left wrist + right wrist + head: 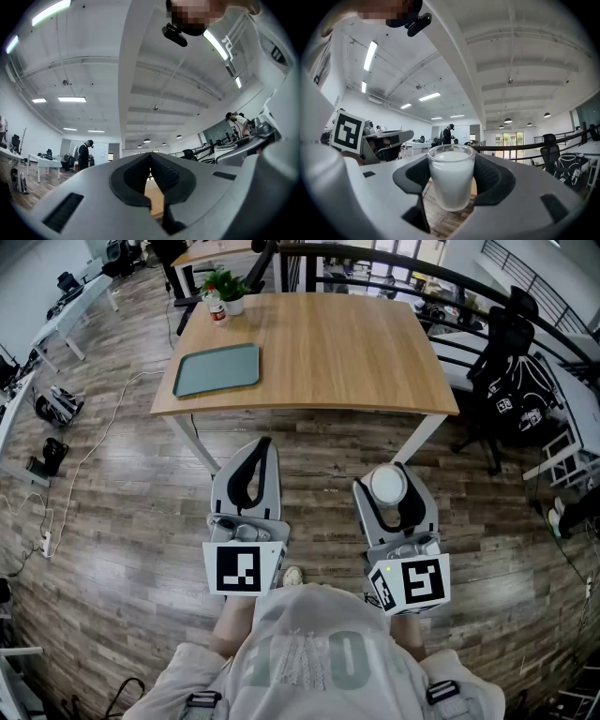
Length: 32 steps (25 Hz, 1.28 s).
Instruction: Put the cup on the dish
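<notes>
Frosted white cup (387, 486) was gripped between the jaws of the right gripper (391, 469) and held above the wood floor (122, 521), short of the wooden table (328, 352). Left gripper (264, 444) was seen closed, nothing in it. Green dish (217, 369) was seen on the table's left part, near a potted plant (228, 287).

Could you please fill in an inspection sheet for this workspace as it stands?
Surface: wooden table, mostly bare.
Job's things: green dish lies on the table's left side; cup with white contents is off the table.
Clutter: potted plant and small red container at the table's far left corner.
Grippers: right gripper shut on the cup; left gripper shut, empty.
Cables: white cable across the floor left of the table.
Surroundings: black office chair at right.
</notes>
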{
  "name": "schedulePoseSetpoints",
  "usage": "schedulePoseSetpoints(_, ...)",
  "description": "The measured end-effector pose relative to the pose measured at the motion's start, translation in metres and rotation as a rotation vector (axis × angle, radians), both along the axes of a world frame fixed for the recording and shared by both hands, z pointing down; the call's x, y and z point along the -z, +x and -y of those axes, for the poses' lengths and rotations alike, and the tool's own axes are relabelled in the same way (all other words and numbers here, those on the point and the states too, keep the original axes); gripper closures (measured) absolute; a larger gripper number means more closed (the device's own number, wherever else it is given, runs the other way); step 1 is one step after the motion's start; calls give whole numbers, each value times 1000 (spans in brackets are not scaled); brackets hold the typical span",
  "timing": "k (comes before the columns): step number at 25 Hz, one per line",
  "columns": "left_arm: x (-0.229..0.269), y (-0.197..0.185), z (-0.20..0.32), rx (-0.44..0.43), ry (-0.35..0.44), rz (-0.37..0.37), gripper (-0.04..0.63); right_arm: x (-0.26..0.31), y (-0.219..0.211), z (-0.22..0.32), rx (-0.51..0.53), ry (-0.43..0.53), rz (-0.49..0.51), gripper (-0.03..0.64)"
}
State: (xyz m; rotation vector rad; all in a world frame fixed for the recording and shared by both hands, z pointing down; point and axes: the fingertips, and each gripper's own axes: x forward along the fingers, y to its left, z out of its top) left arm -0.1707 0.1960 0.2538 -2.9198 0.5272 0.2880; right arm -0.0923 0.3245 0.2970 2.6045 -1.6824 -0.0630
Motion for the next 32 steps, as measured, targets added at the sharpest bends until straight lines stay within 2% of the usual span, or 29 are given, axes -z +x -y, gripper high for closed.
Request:
schedulePoseSetpoints(3,4,0,6,-2,16,-27,586,-1,-3,5,7,2,6,351)
schedulePoseSetpoints(10,0,-5,17,-26,14,-36,586,-3,-10,16,0,-2,8,351)
schedulePoseSetpoints(14,-2,-6,28,-41,7,-38,586,1,-13,28,-3,10,3,351)
schedulePoseSetpoints(21,-10,-11,61,-40,-31,-47,586,-13,-24,44,-34,-2,59,351)
schedulePoseSetpoints(28,-16,9,85,-46,-51,-23,586,-12,0,55,-80,-1,65,350)
schedulePoseSetpoints(32,-19,25,96,-36,-39,-13,586,-16,22,74,-56,9,68,351)
